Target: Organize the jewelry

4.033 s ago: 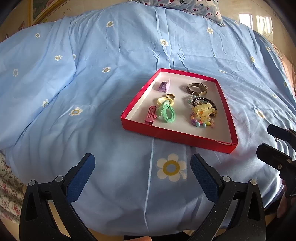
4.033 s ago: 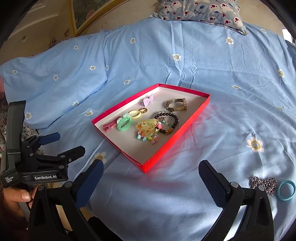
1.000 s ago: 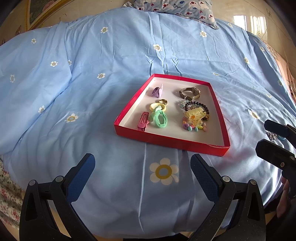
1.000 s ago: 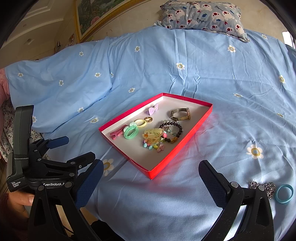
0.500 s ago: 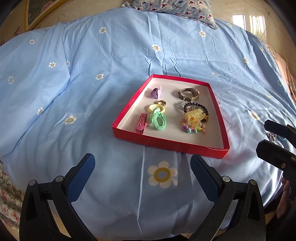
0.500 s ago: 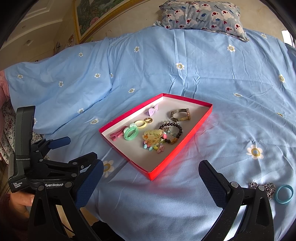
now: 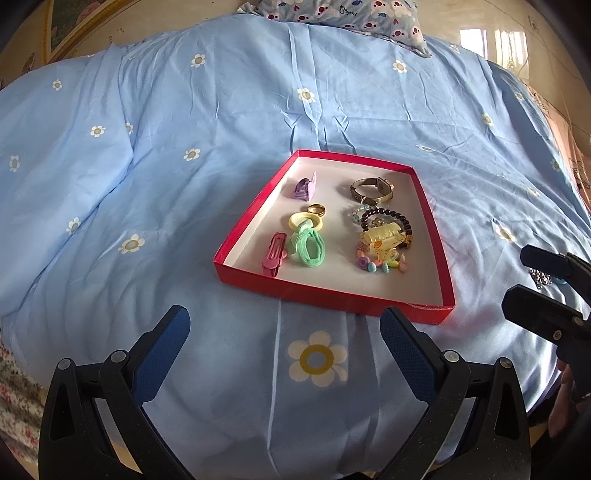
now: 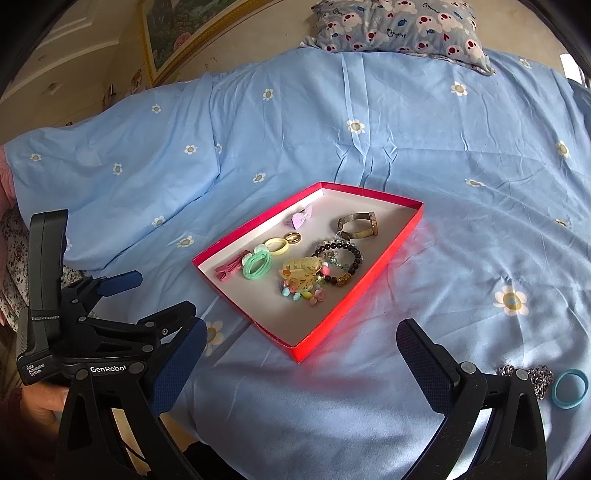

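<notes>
Your two grippers, left [image 7: 284, 332] and right [image 8: 301, 345], both spread wide, one red tray [image 8: 384, 258] ahead, one chain [image 8: 535, 376] and one blue ring [image 8: 570, 384] beside your right gripper.

Left gripper [image 7: 284, 332] and right gripper [image 8: 303, 350] both gape wide, holding nothing

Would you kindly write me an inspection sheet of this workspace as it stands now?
Surface: bed with blue daisy cover, wrinkled.
Job's things: red tray holds watch, gold ring, bead bracelet, yellow claw clip, green hair tie, pink clip, purple clip. Silver chain and blue band lie outside on the cover.
Clutter: nothing seen.
Grippers: left gripper and right gripper open, empty, short of the tray.
Cables: nothing seen.
Surroundings: patterned pillow, framed picture.
</notes>
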Motion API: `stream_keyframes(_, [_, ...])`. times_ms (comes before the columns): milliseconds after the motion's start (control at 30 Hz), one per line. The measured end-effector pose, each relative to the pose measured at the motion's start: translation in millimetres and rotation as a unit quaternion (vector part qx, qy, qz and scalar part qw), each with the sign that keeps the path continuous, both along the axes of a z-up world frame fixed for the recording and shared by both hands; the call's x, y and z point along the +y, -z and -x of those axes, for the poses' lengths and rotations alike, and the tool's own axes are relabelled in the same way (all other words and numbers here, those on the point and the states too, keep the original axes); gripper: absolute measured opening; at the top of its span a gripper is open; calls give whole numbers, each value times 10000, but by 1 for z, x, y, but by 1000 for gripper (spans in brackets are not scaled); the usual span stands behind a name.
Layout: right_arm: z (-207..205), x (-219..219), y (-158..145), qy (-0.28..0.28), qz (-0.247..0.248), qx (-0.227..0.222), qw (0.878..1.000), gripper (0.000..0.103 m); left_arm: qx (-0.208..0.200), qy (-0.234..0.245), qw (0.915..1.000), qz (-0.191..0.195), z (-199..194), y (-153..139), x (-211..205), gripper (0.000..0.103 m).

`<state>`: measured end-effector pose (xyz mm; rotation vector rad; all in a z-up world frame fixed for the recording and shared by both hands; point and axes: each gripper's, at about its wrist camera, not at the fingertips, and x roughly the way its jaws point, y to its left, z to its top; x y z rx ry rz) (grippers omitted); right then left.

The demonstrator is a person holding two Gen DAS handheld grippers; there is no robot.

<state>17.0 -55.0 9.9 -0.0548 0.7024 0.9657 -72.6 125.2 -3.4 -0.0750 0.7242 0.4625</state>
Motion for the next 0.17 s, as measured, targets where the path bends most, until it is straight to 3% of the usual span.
stream_keyframes(167, [-8,-2,2,52,0,107,9999,103,-62,55,9999,142,-5,-1,4,103])
